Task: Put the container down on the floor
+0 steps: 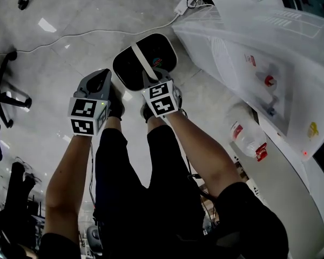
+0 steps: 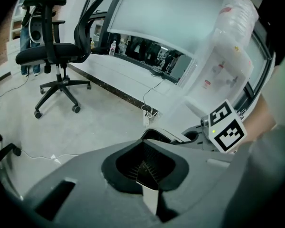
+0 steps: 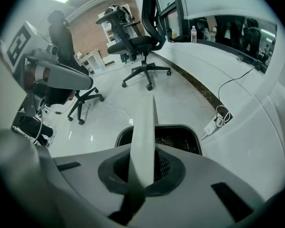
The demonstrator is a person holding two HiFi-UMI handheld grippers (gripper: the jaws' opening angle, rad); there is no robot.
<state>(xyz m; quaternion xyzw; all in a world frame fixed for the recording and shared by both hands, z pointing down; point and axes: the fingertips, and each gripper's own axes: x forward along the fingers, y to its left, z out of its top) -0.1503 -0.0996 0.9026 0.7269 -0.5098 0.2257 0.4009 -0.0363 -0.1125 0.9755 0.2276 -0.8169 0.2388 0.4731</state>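
Note:
The container [image 1: 151, 52] is a black bin with a white rim, seen from above over the pale floor, straight ahead of the person's legs. A white strap handle [image 1: 142, 63] runs across its top. My right gripper [image 1: 150, 80] is shut on that handle, which passes up between its jaws in the right gripper view as a white strap handle [image 3: 147, 132] above the container [image 3: 183, 137]. My left gripper [image 1: 103, 75] hangs just left of the bin, apart from it, jaws together with nothing held. From the left gripper [image 2: 143, 167] the container [image 2: 162, 136] shows just beyond.
A white curved desk with a translucent plastic box [image 1: 270, 63] stands on the right, a bottle [image 1: 248, 135] below it. A power strip [image 1: 184, 3] and its cable lie beyond the bin. Office chairs [image 2: 52, 51] [image 3: 142, 42] stand further out on the floor.

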